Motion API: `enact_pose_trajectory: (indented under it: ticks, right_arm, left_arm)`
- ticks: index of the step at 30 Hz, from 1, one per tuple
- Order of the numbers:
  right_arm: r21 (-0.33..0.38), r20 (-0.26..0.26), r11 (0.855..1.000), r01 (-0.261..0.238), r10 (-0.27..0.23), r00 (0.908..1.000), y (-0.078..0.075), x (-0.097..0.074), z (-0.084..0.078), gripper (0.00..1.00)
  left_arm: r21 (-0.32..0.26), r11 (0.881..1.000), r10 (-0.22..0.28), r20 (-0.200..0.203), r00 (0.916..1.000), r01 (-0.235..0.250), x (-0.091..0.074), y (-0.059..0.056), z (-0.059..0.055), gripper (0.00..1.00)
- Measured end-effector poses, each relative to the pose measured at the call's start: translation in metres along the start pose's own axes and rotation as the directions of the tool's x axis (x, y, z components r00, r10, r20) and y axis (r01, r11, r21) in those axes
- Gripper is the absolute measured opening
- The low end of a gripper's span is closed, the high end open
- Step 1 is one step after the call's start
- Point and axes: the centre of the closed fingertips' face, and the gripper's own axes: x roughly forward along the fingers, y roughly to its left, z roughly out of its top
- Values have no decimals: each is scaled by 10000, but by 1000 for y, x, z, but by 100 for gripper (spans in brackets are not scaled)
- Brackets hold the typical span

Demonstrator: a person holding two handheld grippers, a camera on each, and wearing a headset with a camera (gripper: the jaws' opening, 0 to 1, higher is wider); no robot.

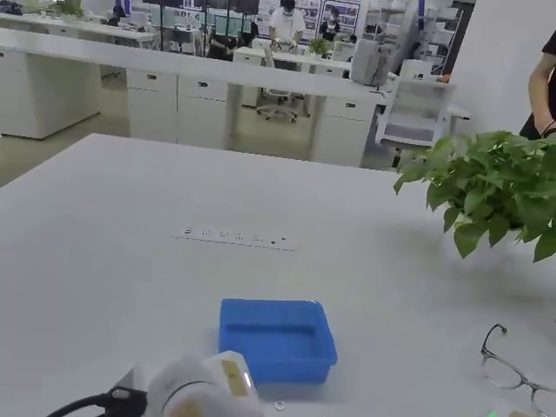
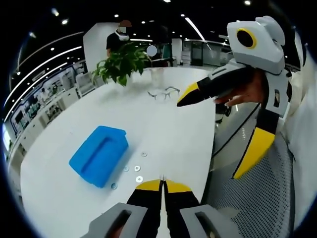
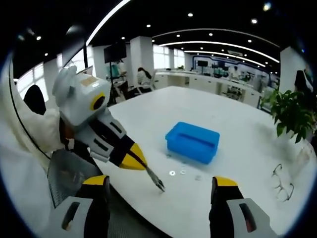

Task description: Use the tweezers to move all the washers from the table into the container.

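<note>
The blue container [image 1: 276,339] stands on the white table [image 1: 130,261]. Several small washers [image 2: 137,168] lie on the table beside the container [image 2: 99,154], and one washer [image 1: 279,405] shows by its near side. My left gripper [image 2: 162,184] is shut on thin metal tweezers [image 3: 154,179], whose tips hover just above the table, short of the washers [image 3: 172,173]. This gripper [image 1: 200,391] sits at the near left of the container. My right gripper [image 3: 161,180] is open, jaws wide apart with nothing held, facing the container [image 3: 193,141]. It [image 2: 208,139] hangs off the table's near edge.
A pair of glasses [image 1: 512,369] lies at the near right. A leafy potted plant [image 1: 491,191] stands at the right edge. A built-in socket strip [image 1: 234,236] sits mid-table. People stand at far benches, beyond an aisle.
</note>
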Motion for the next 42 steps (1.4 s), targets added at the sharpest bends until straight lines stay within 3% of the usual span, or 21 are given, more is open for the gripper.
enact_pose_trajectory:
  ticks: [8, 12, 15, 17, 20, 24, 26, 27, 34, 39, 42]
  right_arm:
    - [62, 235, 9924, -1228, 1226, 9922, 27, -1, 7, 56]
    - [-449, 84, 9802, -1930, 1936, 9810, 39, 1, 12, 44]
    - [-1055, -40, 9614, -2543, 2553, 9669, 44, 1, 20, 33]
    - [-1413, -283, 9437, -2991, 2982, 9541, 48, 1, 24, 25]
    - [-1871, -605, 9048, -3826, 3781, 9238, 56, -1, 31, 19]
    - [-2523, -1367, 8618, -4400, 4184, 8979, 61, -5, 31, 15]
    - [-2788, -1585, 8362, -4722, 4449, 8814, 66, -7, 32, 13]
    - [-2808, -1752, 8219, -4957, 4639, 8684, 70, -9, 32, 11]
    - [-3074, -2195, 8004, -5147, 4667, 8568, 70, -7, 27, 9]
    - [-2981, -2087, 7993, -5218, 4788, 8527, 69, -6, 27, 5]
    - [-2611, -1981, 8036, -5349, 4977, 8444, 68, -6, 26, 4]
  left_arm:
    - [231, 9997, 41, 386, 9992, -50, -27, -3, 16, 0]
    - [498, 9985, -253, 701, 9972, 218, -46, -11, 30, 0]
    - [680, 9956, -703, 846, 9939, 647, -58, -19, 39, 0]
    - [815, 9909, -1145, 893, 9894, 1073, -65, -26, 45, 0]
    - [774, 9811, -1852, 1112, 9764, 1772, -73, -35, 56, 0]
    - [978, 9698, -2341, 1176, 9651, 2233, -80, -41, 65, 0]
    - [1171, 9638, -2526, 1115, 9611, 2397, -83, -43, 69, 0]
    - [1309, 9611, -2578, 1092, 9600, 2432, -84, -44, 71, 0]
    - [1921, 9461, -2793, 764, 9572, 2607, -87, -48, 72, 0]
    - [1982, 9421, -2885, 668, 9552, 2706, -89, -50, 71, 0]
    - [2134, 9399, -2864, 680, 9557, 2665, -89, -51, 70, 0]
